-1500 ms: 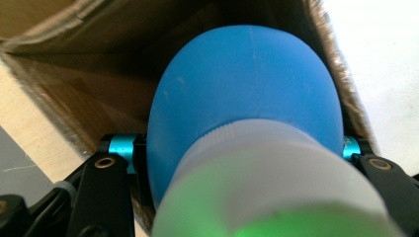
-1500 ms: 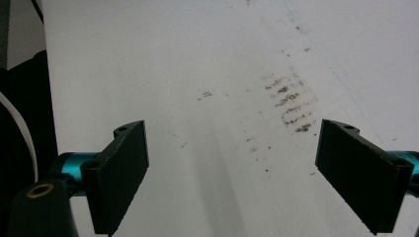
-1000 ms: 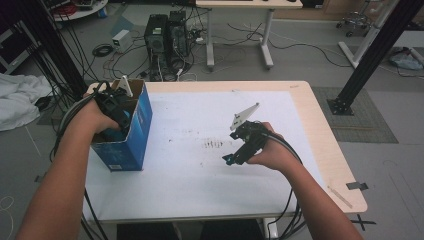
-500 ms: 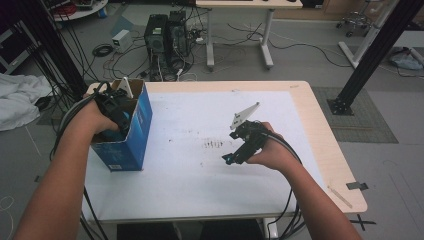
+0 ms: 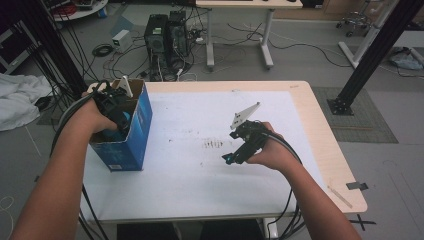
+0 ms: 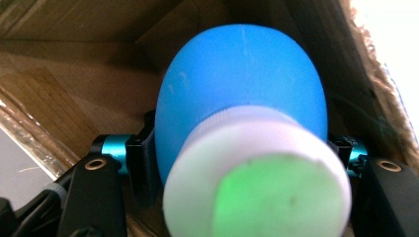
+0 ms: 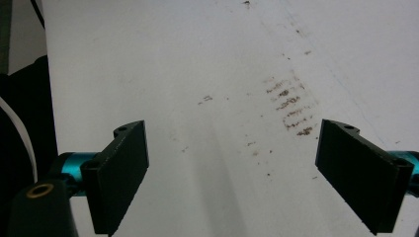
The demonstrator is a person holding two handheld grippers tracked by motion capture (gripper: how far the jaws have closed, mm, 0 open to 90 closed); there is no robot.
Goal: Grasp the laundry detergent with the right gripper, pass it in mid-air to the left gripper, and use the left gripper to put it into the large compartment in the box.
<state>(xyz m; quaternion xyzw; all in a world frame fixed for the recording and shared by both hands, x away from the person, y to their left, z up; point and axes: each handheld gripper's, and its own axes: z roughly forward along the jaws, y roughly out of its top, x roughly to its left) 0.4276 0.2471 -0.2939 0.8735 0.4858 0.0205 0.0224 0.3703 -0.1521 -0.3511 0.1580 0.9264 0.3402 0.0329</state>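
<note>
A blue cardboard box (image 5: 132, 145) stands open at the table's left edge, and my left gripper (image 5: 117, 112) reaches down into it. In the left gripper view a round blue bottle (image 6: 242, 84) with a white cap (image 6: 257, 173) lies between the jaws of my left gripper (image 6: 242, 158), with brown box walls (image 6: 74, 74) around it. Those jaws have just been opening a little, and both pads sit against the bottle's sides. My right gripper (image 5: 230, 157) rests low over the white table top at centre right. Its jaws (image 7: 233, 133) stand wide open with nothing between them.
Brown smudges (image 5: 214, 144) mark the white sheet (image 5: 190, 115) just left of the right gripper. The bare wooden table edge (image 5: 320, 135) runs along the right. Computer towers (image 5: 165, 32), cables and another desk stand on the floor beyond the table.
</note>
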